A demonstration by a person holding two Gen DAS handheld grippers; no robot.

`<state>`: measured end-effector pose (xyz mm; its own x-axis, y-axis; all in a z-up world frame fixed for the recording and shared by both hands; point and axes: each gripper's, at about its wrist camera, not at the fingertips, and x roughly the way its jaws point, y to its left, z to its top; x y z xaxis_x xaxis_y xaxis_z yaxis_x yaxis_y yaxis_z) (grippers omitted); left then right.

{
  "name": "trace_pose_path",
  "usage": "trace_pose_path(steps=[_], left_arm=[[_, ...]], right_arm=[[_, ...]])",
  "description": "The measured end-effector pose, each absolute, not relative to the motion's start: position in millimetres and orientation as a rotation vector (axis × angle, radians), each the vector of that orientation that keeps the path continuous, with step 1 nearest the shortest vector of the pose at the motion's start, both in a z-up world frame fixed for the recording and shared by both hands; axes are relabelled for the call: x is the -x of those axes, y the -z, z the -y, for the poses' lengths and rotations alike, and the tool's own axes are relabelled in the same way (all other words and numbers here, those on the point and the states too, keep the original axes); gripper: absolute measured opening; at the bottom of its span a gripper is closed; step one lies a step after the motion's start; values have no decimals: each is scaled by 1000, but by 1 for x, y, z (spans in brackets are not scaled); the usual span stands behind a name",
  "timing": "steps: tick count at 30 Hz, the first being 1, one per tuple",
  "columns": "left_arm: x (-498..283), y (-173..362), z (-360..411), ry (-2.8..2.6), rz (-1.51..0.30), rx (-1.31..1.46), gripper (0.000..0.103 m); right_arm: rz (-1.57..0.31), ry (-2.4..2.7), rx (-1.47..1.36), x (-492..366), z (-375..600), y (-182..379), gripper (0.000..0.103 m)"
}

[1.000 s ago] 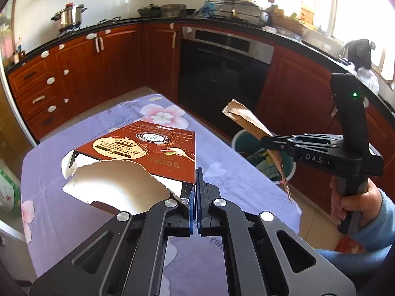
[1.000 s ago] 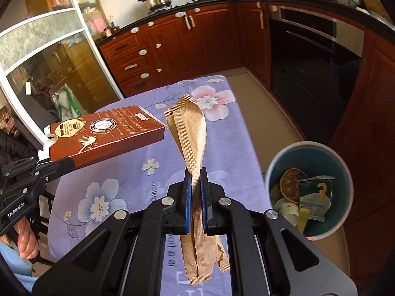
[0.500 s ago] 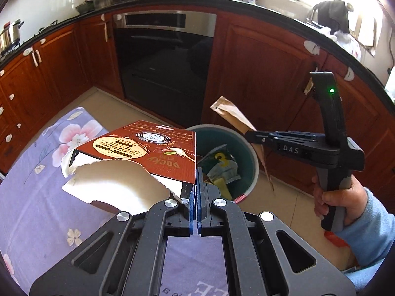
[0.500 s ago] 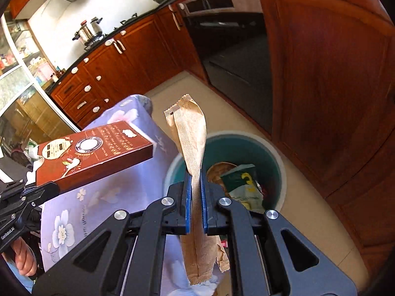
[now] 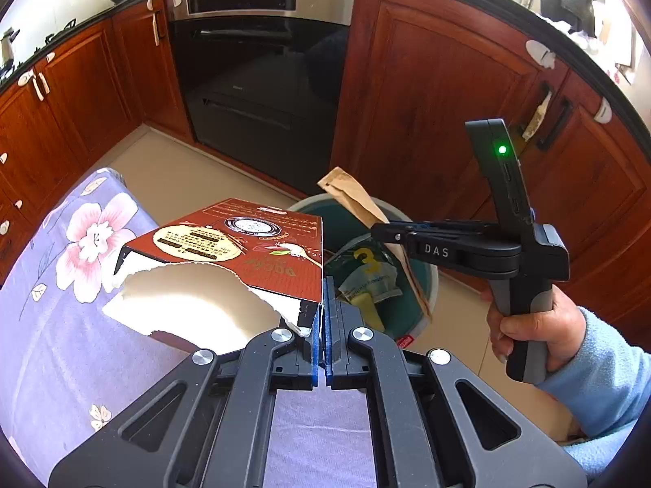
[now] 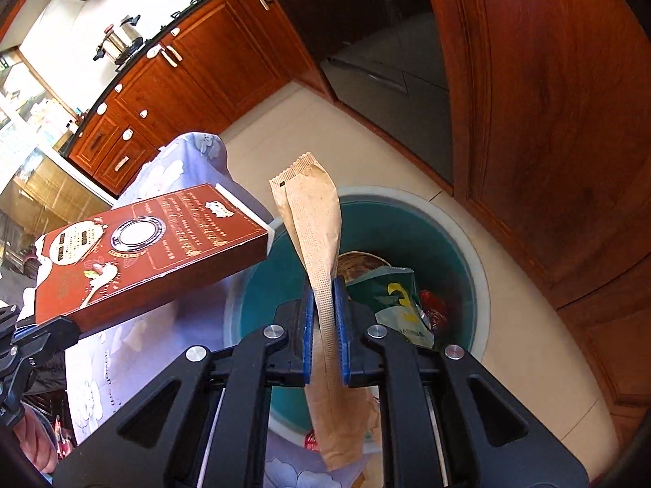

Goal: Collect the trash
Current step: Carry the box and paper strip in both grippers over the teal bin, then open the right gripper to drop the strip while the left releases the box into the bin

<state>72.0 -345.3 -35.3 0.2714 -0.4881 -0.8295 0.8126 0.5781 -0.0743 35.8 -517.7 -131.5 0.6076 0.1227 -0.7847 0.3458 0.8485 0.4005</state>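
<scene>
Holding two pieces over one bin (image 6: 474, 252): my left gripper (image 5: 323, 325) pinches a box (image 5: 252, 252), my right gripper (image 6: 325, 325) a wrapper (image 6: 315, 219).

Left claw (image 5: 323, 321) and right claw (image 6: 325, 325) both clamped.

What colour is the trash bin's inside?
Teal inside the trash bin, with a pale rim; clearest in the right wrist view.

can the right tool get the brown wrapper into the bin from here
Probably yes: the right tool holds the brown paper wrapper over the open teal bin, with nothing between them; the torn red box sits off left.
</scene>
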Motion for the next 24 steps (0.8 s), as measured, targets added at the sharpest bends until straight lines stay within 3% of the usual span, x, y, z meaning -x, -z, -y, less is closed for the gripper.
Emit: trace_pose_path(steps=[1, 3, 8, 14, 24], left_arm=[[-73, 36, 346, 906, -941, -405, 2], [-77, 38, 348, 903, -945, -402, 2], [-77, 42, 350, 914, -963, -397, 2], [-62, 55, 371, 992, -981, -454, 2], [-66, 89, 404, 1073, -1077, -417, 2]], right_arm=[[-926, 131, -567, -37, 518, 134, 26], [-936, 116, -574, -40, 519, 136, 56], [-931, 120, -571, -39, 524, 134, 76], [-898, 181, -584, -28, 534, 123, 82], [-895, 241, -530, -9, 541, 107, 83]])
